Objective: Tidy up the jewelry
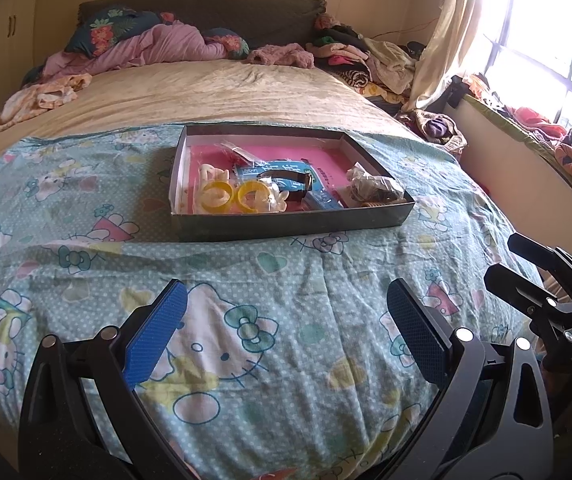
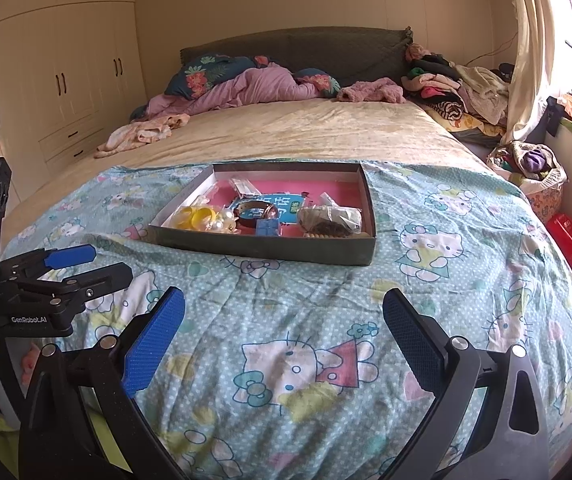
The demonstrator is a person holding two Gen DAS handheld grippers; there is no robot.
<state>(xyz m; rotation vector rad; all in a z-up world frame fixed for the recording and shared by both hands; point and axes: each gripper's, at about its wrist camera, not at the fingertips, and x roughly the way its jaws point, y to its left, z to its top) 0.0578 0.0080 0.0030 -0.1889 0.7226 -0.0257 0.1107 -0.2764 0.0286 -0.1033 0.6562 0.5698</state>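
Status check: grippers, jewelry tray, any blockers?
Left gripper open, empty. Right gripper open, empty, both short of tray. Yellow bangles, pearls inside tray. Nothing on the bedsheet between.

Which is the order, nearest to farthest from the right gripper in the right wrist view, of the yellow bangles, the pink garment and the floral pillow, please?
From the right gripper, whose jaws are open:
1. Yellow bangles, in the tray's near left corner.
2. Pink garment, crumpled on the bed's left side, past the tray.
3. Floral pillow, against the headboard, far left.
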